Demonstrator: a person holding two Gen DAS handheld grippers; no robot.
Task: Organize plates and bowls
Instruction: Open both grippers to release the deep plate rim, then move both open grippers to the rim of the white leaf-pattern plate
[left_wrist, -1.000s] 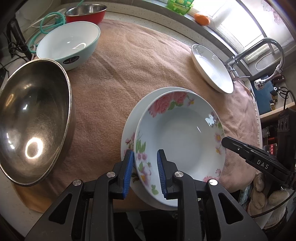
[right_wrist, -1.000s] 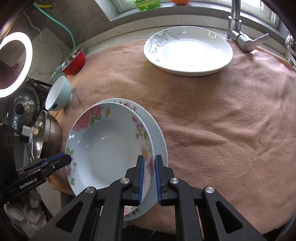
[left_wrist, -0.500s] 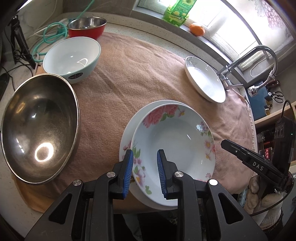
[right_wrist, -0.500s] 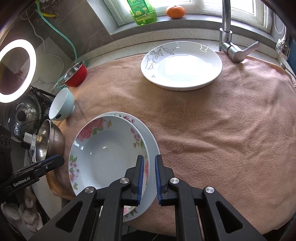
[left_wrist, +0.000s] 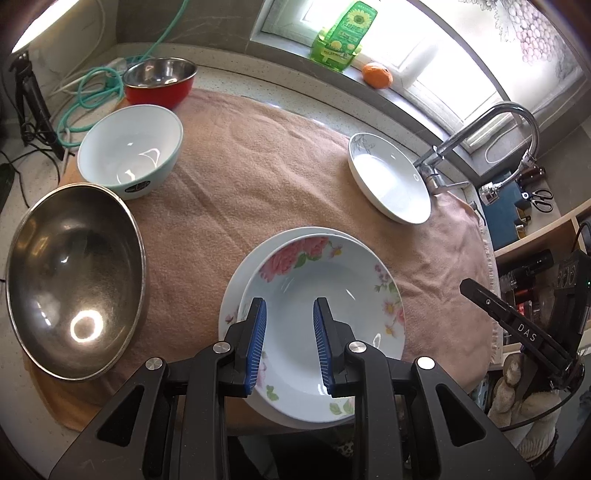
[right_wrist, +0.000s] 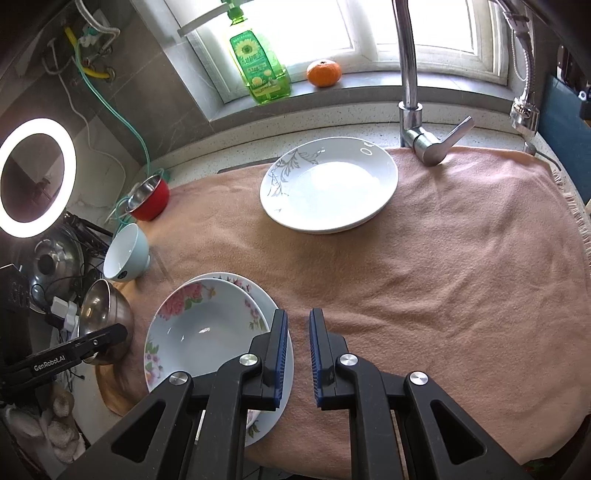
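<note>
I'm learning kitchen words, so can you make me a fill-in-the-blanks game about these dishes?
1. The flowered plate sits on top of another ____.
2. The fruit on the windowsill is an ____.
3. The small steel-lined bowl is ____ outside.
4. The white plate lies near the ____.

Missing words: plate, orange, red, faucet

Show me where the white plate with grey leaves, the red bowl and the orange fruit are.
white plate with grey leaves (right_wrist: 332, 184), right wrist view, on its inner well.
red bowl (left_wrist: 159, 91), left wrist view, on its red outer wall.
orange fruit (right_wrist: 324, 73), right wrist view, on its front skin.
</note>
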